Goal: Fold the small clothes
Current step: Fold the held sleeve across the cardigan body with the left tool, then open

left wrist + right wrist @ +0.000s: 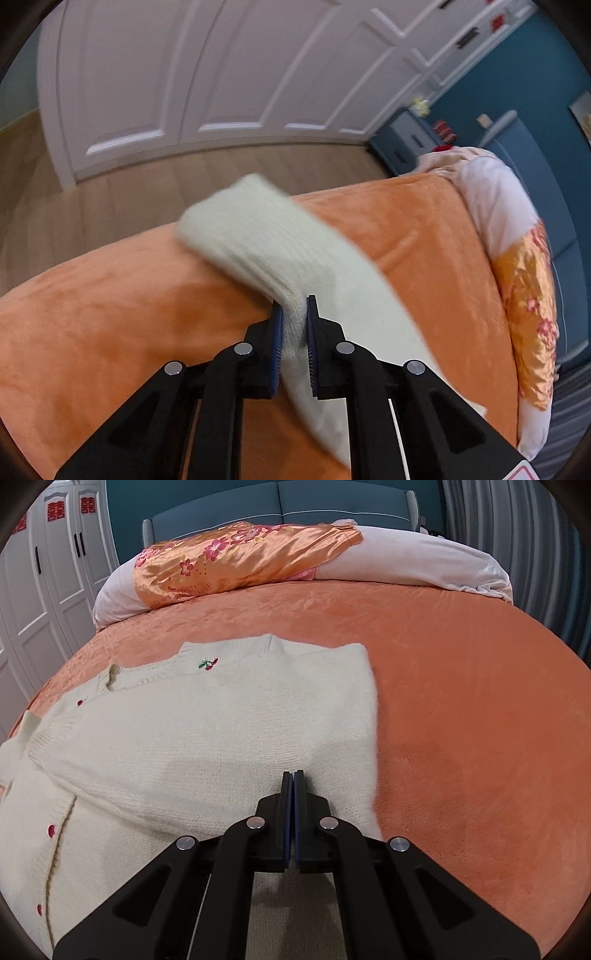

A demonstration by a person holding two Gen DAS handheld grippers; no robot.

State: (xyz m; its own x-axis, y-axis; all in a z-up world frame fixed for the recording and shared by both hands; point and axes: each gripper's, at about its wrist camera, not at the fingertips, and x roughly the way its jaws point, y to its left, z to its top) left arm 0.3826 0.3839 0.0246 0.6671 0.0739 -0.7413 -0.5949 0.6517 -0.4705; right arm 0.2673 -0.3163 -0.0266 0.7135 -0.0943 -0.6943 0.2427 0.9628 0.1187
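Left gripper [294, 314]: I pinch the cream sleeve [258, 236], frame centre.
Right gripper [293, 775]: pressed together, holding nothing, lower centre over the cardigan [184, 731].
Cardigan: flat on orange bedspread [461, 701], centre-left.

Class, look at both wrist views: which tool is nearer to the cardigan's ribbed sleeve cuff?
Left. The left tool is shut on the sleeve just behind its cuff. The right tool is shut and holds nothing, above the cardigan's body, apart from that sleeve.
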